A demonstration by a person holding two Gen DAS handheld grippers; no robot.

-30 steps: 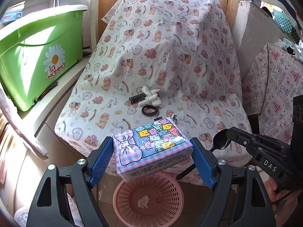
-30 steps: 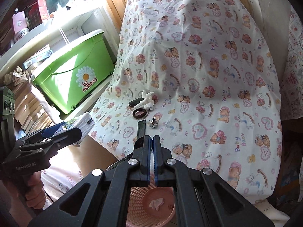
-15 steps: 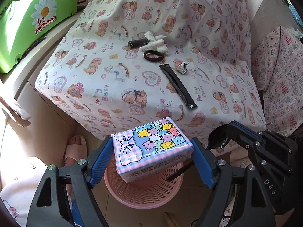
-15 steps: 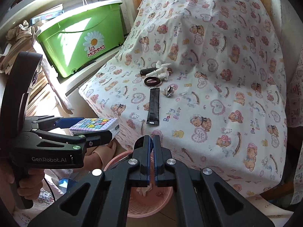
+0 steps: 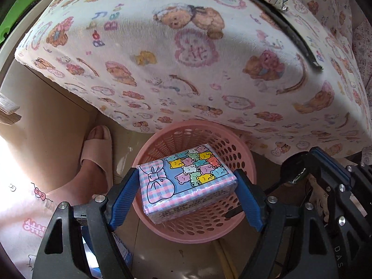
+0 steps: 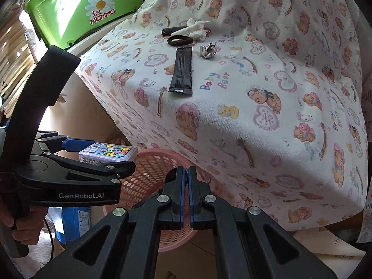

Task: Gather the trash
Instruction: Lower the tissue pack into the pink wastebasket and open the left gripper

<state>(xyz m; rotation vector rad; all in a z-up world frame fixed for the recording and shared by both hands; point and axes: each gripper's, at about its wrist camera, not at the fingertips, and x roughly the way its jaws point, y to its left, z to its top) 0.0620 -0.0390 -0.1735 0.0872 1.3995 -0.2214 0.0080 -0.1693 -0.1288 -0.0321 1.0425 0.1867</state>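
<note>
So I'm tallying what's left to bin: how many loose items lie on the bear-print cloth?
5: black roll, white crumpled tissue, dark ring, long black wrapper, crumpled foil scrap. Others may be hidden.

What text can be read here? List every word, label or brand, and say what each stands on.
"La MaMMa": green storage box, beside a daisy.
"GenRobot.AI": side of the left gripper.
"Baby Bear": printed repeatedly on the bear-pattern cloth.
"DAS": body of the right gripper; further letters out of view.
Small print on the side of the tissue pack: too small to read.
Pink lettering on the person's trouser leg: upside down, not legible.
</note>
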